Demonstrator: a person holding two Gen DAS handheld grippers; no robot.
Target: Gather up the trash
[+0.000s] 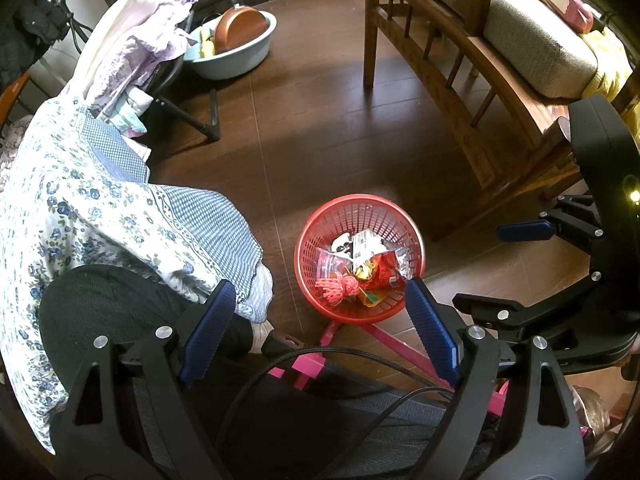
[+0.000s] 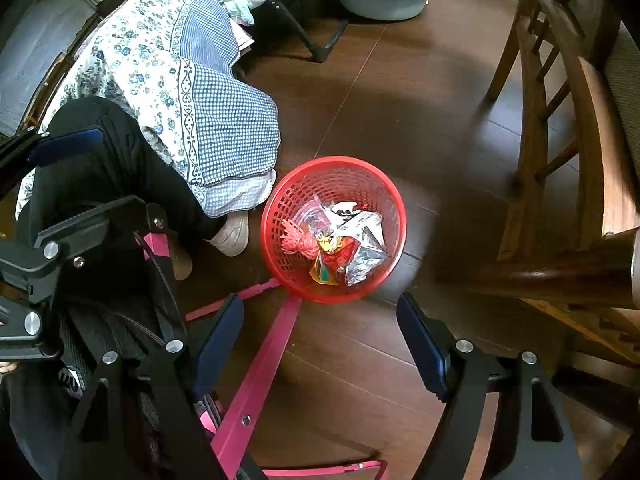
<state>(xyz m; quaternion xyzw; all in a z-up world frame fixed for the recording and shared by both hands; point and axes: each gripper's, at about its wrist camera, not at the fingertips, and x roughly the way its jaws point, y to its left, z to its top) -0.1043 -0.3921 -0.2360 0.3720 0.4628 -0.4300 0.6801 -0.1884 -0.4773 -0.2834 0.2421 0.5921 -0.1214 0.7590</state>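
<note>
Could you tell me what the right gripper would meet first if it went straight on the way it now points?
Probably bare wooden floor just short of the red basket; nothing lies between the open right gripper and it, though depth is uncertain.

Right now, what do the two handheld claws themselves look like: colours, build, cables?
Both look alike. The left claw has a black angular frame with silver round bolts and two long finger pads in dark blue, ribbed. Black cables loop across its base. The right claw shows the same black frame, silver bolts and blue pads.
</note>
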